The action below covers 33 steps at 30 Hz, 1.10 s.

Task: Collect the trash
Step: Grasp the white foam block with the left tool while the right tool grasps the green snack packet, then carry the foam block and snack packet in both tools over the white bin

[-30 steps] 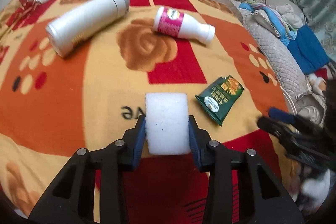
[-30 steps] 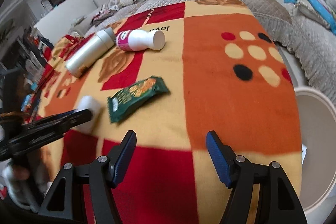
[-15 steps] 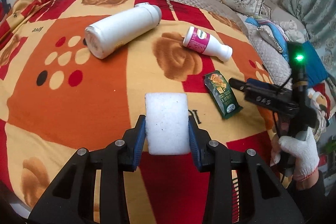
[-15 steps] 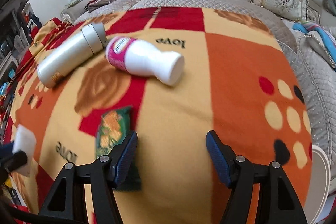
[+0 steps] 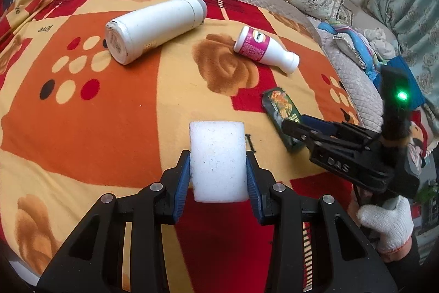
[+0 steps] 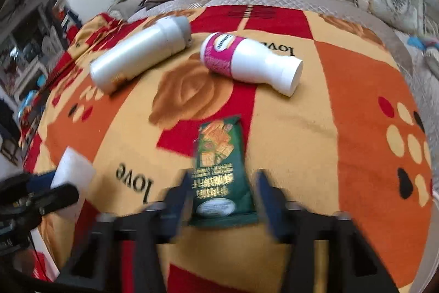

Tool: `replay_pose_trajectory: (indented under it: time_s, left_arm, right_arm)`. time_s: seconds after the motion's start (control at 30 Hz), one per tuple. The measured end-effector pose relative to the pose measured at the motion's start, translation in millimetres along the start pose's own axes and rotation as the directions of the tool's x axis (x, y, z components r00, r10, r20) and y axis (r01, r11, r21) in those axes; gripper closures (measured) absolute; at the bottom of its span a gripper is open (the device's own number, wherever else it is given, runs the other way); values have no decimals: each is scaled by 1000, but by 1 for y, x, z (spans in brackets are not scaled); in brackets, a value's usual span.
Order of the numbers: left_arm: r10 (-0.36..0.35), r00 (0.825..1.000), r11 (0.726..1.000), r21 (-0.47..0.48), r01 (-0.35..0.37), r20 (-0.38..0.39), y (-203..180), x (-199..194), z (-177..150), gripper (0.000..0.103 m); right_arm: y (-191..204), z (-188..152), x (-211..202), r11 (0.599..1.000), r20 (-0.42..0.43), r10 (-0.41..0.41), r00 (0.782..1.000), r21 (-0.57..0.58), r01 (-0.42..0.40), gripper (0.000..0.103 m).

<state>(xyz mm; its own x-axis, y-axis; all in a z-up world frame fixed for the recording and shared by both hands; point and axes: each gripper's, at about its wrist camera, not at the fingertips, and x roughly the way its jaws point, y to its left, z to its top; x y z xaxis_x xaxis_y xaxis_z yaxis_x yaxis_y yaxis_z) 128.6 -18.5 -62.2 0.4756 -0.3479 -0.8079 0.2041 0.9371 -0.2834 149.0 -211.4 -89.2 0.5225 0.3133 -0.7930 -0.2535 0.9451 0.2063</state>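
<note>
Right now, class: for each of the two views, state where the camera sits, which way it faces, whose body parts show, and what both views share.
Left wrist: sits on the left tongs, looking forward and down over the blanket; its fingers clamp a white sponge; a gloved hand carries the right tongs.
Right wrist: sits on the right tongs, blurred, closing around a green snack packet; the left tongs enter at lower left.
Shared: sponge, packet, large white bottle, pink-labelled bottle.
</note>
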Motion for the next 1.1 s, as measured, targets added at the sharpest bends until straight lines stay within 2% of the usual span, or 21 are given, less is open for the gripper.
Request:
replay_pose_trajectory:
  time_s: [0.1, 0.5, 1.1]
  left_arm:
    - [-11, 1000, 1000, 2, 11, 5, -7, -1, -1, 67]
    - [-40, 999, 995, 90, 38, 11, -61, 0, -13, 67]
    - [-84, 996, 971, 223, 85, -13, -147, 11, -26, 67]
  right_arm:
    - [-4, -8, -15, 1000, 38, -12, 999, -16, 12, 66]
    - [-30, -54, -75, 998, 107, -33, 994, 52, 28, 66]
    - [-95, -106, -133, 977, 159, -94, 983, 205, 60, 66]
